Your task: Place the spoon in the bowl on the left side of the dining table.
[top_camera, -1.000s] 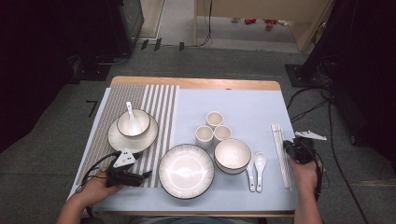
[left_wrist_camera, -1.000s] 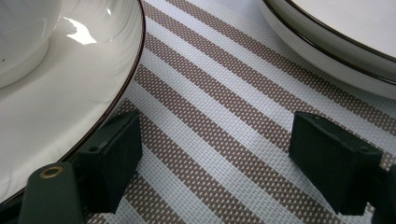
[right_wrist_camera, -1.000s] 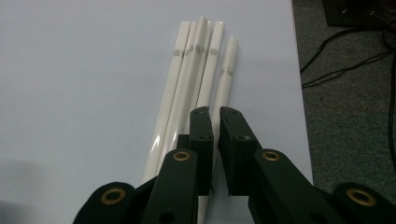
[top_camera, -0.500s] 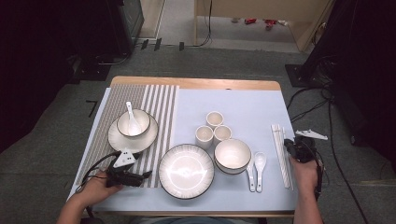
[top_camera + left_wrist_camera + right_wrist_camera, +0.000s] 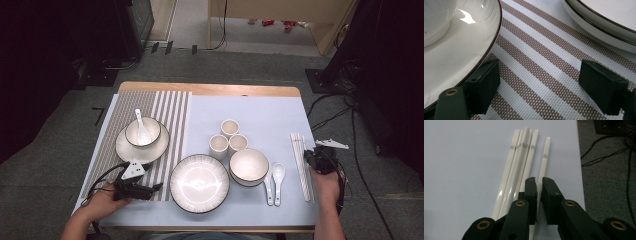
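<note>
White chopstick (image 5: 543, 168) lengthwise along the table's right edge, pinched between right gripper (image 5: 538, 181) jaws; left gripper (image 5: 539, 85) spread.

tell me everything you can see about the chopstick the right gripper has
The single chopstick is a slim, glossy white stick, plastic or ceramic by its look, with a small grey logo near its far end. It lies flat on the pale blue table cover near the right edge, slightly apart from a bundle of similar white chopsticks to its left. The right hand-held gripper has its black jaws closed around its near part.
</note>
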A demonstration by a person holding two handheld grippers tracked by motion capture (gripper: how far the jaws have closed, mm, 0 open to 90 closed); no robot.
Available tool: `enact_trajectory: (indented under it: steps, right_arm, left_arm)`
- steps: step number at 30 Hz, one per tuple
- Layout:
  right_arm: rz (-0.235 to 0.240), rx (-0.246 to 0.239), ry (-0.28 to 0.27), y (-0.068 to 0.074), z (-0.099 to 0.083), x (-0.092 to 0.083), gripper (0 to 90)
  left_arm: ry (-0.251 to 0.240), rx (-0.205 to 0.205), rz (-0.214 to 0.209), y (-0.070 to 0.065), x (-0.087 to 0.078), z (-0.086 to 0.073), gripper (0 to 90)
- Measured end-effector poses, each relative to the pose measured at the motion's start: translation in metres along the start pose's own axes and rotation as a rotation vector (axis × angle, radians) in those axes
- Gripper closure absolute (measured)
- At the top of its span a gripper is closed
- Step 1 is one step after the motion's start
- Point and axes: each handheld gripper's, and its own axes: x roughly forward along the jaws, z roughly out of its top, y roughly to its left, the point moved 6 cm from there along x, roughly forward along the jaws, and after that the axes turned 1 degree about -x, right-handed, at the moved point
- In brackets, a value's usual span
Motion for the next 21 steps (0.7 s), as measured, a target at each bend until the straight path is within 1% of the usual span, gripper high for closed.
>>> enact_trajectory:
  steps: [3,6,11,13,16,18,19,21]
  right_arm:
    - [-0.006,-0.004,-0.003,-0.002,0.002,0.002,83.3]
    - [0.007,0.013,-0.02,-0.003,0.005,0.006,83.3]
    - [0.008,0.032,-0.041,-0.005,0.01,0.012,83.3]
    - [0.012,0.047,-0.049,-0.005,0.01,0.014,83.2]
    - [0.013,0.052,-0.049,-0.005,0.011,0.014,82.8]
    - [0.006,0.054,-0.049,-0.005,0.011,0.014,79.6]
    - [0.001,0.054,-0.044,-0.005,0.011,0.013,79.6]
    - [0.005,0.056,-0.038,-0.005,0.01,0.011,80.2]
  left_arm:
    - [0.0,0.0,0.0,0.0,0.0,0.0,17.6]
    - [0.0,0.0,0.0,0.0,0.0,0.0,17.6]
    - [0.0,0.001,0.001,0.0,0.0,0.0,17.6]
    - [-0.001,0.001,0.002,0.0,0.0,0.0,17.5]
    - [-0.001,0.0,0.002,0.0,0.0,0.0,17.5]
    - [-0.001,0.0,0.002,0.0,0.0,0.0,17.5]
    - [0.0,0.0,0.002,0.0,0.0,0.0,17.5]
    - [0.0,0.0,0.002,0.0,0.0,0.0,17.5]
